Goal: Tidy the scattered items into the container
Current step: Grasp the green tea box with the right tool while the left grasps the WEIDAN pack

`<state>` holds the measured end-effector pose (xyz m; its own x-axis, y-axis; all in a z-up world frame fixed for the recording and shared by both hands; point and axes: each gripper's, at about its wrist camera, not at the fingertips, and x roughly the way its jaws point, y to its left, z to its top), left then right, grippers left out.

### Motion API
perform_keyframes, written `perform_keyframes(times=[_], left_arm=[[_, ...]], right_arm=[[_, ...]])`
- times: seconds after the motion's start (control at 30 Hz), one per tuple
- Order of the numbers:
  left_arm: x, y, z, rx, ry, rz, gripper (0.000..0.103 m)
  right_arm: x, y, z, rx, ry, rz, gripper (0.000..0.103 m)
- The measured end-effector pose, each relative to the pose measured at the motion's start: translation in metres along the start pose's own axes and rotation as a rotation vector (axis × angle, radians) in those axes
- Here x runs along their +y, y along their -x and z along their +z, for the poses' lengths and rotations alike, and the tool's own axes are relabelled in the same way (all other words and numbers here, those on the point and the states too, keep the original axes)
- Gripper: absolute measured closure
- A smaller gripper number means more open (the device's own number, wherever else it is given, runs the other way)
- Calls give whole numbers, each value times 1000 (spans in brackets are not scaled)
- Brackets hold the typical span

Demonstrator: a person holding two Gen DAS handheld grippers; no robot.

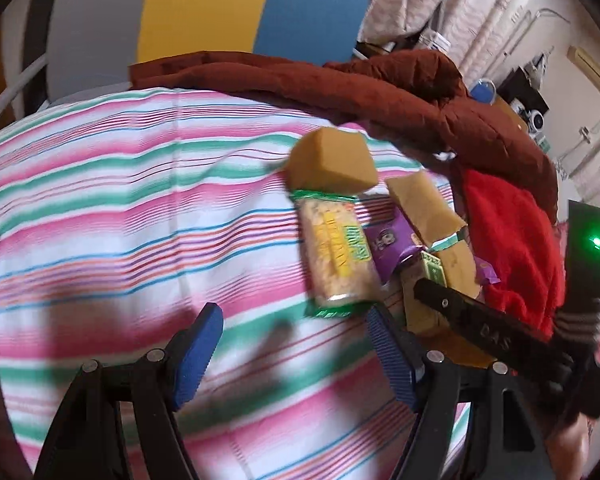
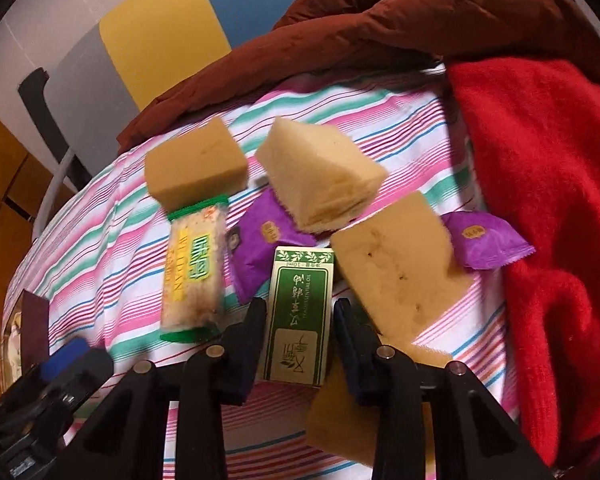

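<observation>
My right gripper (image 2: 298,316) is shut on a green and white carton (image 2: 300,312), its pads against both long sides. Around it on the striped cloth lie a cracker packet (image 2: 196,268), two purple sachets (image 2: 260,248) (image 2: 484,244), a tan sponge block (image 2: 196,168), a pale sponge wedge (image 2: 320,176) and a large stained sponge (image 2: 396,264). My left gripper (image 1: 292,320) is open over bare cloth, with nothing between its blue pads. The cracker packet (image 1: 336,252) lies just beyond its right fingertip. The right gripper's black finger (image 1: 460,312) reaches the carton (image 1: 432,268) from the right.
A red fleece (image 2: 540,200) and a brown quilted jacket (image 2: 380,32) are piled along the right and far side. A dark maroon wall (image 2: 34,324), perhaps of a box, stands at the left edge. The striped cloth (image 1: 120,200) spreads wide to the left.
</observation>
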<state>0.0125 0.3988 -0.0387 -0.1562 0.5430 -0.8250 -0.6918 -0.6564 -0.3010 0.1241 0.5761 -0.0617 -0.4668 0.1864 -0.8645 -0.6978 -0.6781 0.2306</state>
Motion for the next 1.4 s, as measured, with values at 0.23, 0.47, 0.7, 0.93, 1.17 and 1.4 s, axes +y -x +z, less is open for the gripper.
perform_keyframes(times=[0.23, 0.47, 0.7, 0.93, 1.17, 1.4], left_arm=[[-15, -32, 25, 20, -33, -27, 27], [-16, -53, 30, 38, -13, -68, 29], [-16, -59, 25, 9, 9, -48, 30], [-17, -54, 18, -21, -127, -30, 63], [18, -25, -7, -78, -99, -30, 64], [34, -4, -22, -106, -93, 8, 64]], right_arm=[[-7, -1, 0, 7, -43, 34, 68], [-11, -3, 0, 16, -66, 55, 69], [-9, -5, -1, 23, -59, 41, 69], [11, -11, -3, 47, 59, -19, 66], [12, -13, -4, 54, 83, -21, 66], [22, -15, -7, 69, 119, 7, 71]])
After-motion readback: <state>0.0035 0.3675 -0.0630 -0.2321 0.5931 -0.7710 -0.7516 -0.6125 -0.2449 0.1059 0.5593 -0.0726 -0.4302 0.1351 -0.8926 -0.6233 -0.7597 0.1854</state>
